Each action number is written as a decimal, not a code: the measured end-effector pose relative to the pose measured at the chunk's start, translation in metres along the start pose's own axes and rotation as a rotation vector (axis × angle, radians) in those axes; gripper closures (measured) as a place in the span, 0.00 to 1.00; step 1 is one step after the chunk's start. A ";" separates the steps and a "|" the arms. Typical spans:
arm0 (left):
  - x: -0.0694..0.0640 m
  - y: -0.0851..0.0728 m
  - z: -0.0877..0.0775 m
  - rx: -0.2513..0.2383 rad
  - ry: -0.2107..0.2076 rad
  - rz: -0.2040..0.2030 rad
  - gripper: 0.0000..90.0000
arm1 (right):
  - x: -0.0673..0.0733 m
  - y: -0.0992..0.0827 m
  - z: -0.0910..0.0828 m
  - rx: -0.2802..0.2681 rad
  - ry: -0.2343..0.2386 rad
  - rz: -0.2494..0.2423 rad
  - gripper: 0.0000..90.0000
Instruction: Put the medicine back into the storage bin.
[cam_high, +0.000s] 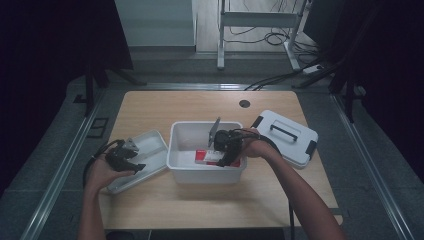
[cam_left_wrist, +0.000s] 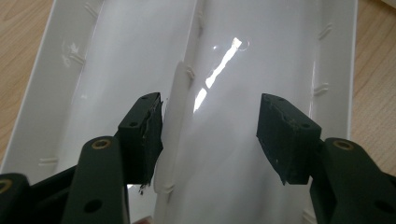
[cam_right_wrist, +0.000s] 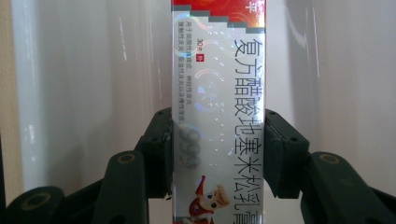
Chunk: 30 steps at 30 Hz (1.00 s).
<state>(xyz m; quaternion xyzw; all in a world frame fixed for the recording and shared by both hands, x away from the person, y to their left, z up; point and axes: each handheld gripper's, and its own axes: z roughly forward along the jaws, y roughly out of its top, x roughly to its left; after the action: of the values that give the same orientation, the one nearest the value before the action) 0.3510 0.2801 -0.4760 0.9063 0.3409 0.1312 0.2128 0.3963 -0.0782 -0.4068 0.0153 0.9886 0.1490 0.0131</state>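
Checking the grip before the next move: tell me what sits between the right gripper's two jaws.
In the right gripper view, the right gripper has a red-and-white medicine box between its jaws, both pads pressed against its sides, inside the white bin.

**Plastic, wood grain and one very shiny box**

Standing by this setup, and the table (cam_high: 165, 197) top is pale wood-look laminate, matt, with fine grain. The tray (cam_left_wrist: 261, 56) is white plastic and seriously glossy, with the light streaking right across it. The bin (cam_high: 182, 167) and its lid (cam_high: 287, 145) are the same smooth white plastic, a bit duller, and the lid has dark clips. The carton (cam_right_wrist: 219, 93) is coated card with a holographic sheen, with rainbow spots over the print. The right gripper (cam_right_wrist: 218, 154) pads and the left gripper (cam_left_wrist: 210, 135) pads look like matt black rubber, scuffed and ragged at the edges, on matt black plastic arms with brass-coloured rivets.
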 end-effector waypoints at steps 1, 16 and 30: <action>0.000 0.000 0.000 0.000 0.000 0.000 0.46 | 0.000 0.000 0.000 0.001 0.001 0.001 0.56; 0.000 0.000 0.000 0.000 -0.001 -0.004 0.46 | -0.001 0.002 0.006 0.021 -0.001 0.011 0.56; 0.000 -0.001 0.000 0.000 -0.001 -0.005 0.46 | -0.001 0.005 0.012 0.047 0.007 0.014 0.56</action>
<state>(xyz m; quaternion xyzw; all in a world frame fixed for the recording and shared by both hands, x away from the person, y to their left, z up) 0.3507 0.2803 -0.4764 0.9055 0.3431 0.1301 0.2133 0.3982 -0.0703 -0.4170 0.0219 0.9918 0.1259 0.0085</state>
